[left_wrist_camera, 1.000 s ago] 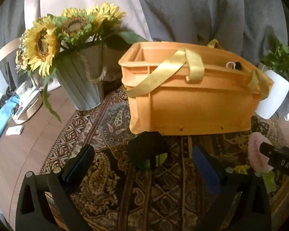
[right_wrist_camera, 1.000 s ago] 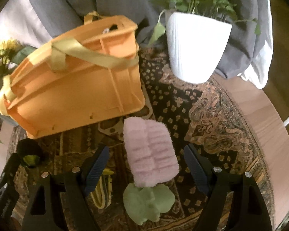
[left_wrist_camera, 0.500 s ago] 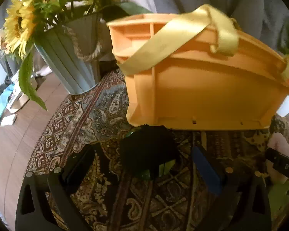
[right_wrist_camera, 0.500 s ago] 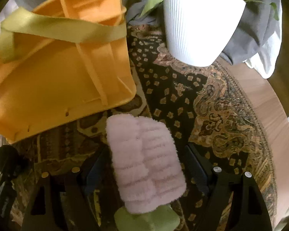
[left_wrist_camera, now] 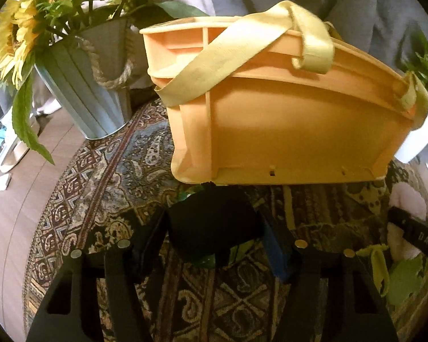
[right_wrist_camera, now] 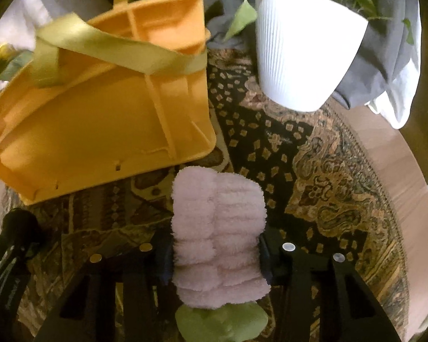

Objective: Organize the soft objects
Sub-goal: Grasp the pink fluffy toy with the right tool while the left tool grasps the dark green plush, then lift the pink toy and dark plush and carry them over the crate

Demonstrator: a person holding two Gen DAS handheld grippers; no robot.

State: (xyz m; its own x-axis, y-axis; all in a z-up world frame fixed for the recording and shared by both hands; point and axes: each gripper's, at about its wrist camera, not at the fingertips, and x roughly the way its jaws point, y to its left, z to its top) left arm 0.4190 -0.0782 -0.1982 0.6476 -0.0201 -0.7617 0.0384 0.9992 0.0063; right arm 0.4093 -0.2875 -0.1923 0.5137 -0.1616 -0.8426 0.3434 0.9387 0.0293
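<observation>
My left gripper (left_wrist_camera: 214,236) is shut on a black soft object with green patches (left_wrist_camera: 211,225), which lies on the patterned rug just in front of the orange crate (left_wrist_camera: 285,119). My right gripper (right_wrist_camera: 216,245) is shut on a fluffy pink soft object (right_wrist_camera: 218,233) on the rug, near the crate's corner (right_wrist_camera: 100,119). A light green soft piece (right_wrist_camera: 222,322) lies under the pink one's near end. The crate has yellow fabric straps (left_wrist_camera: 234,48) over its rim. Its inside is hidden.
A metal bucket of sunflowers (left_wrist_camera: 85,85) stands left of the crate. A white ribbed plant pot (right_wrist_camera: 302,48) stands right of it. Grey and white cloth hangs behind. The rug (right_wrist_camera: 314,171) lies on a round wooden table whose edge (right_wrist_camera: 408,188) runs at the right.
Both grippers moved forward and down over their objects. The left jaws closed on the black object and the right jaws closed on the pink one.
</observation>
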